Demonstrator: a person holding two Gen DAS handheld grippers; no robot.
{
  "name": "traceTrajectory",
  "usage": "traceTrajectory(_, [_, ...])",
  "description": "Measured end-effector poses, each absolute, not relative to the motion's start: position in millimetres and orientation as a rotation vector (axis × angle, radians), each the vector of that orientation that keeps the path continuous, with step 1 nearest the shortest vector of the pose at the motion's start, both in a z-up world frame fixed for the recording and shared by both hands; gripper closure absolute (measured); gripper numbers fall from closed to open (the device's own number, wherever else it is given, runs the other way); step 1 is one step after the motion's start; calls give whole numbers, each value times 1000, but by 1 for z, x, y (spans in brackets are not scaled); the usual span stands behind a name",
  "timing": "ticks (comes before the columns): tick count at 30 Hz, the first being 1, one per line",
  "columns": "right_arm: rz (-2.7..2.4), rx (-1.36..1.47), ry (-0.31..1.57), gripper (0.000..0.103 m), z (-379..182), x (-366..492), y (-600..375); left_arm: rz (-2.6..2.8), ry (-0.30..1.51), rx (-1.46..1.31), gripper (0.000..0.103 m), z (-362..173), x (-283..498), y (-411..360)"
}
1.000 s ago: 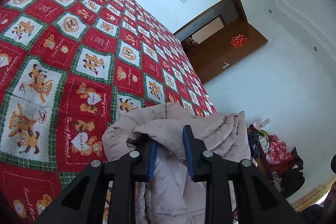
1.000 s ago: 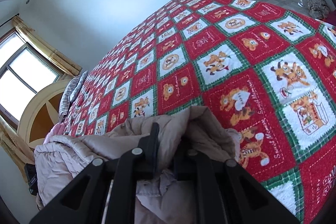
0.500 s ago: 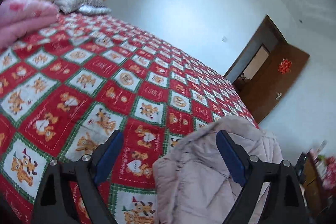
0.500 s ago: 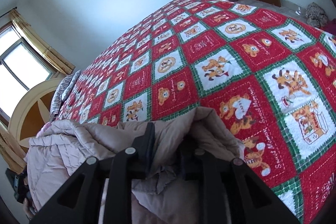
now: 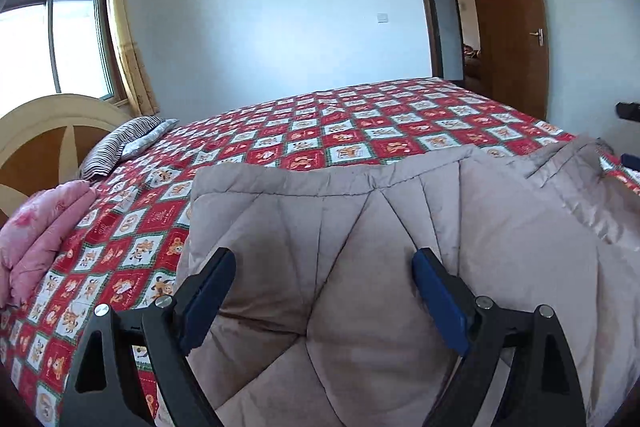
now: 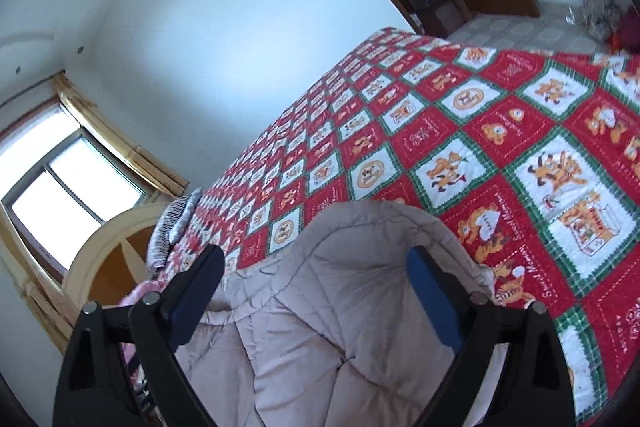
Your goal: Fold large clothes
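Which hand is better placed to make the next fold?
Probably left: its tongs stand open over a broad flat panel of the padded coat; the right tongs, opening, face only a rounded end.

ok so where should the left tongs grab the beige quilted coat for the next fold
Probably the stitched far edge of the beige quilted coat, coming from the near side over the flat panel. That hem lies straight and slightly raised on the bedspread, giving the open left tongs a firm ridge to pinch.
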State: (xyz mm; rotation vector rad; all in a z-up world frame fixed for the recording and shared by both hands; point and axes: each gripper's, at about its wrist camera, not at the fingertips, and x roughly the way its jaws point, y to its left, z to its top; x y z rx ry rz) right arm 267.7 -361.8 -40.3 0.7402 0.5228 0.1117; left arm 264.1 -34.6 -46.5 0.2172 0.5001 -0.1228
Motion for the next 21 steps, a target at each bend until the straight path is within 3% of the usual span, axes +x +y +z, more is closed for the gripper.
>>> traceTrajectory(4, [193,410,522,8,-25,239,-281,-32,584,188,10,-65,292,-29])
traceTrajectory(8, [174,127,607,9,-53,245,-217,-6,681,117,3,-79,317,-26])
traceTrajectory(21, [111,214,768,5,-104,283,-238,-90,770,11,1,-109,343,-22])
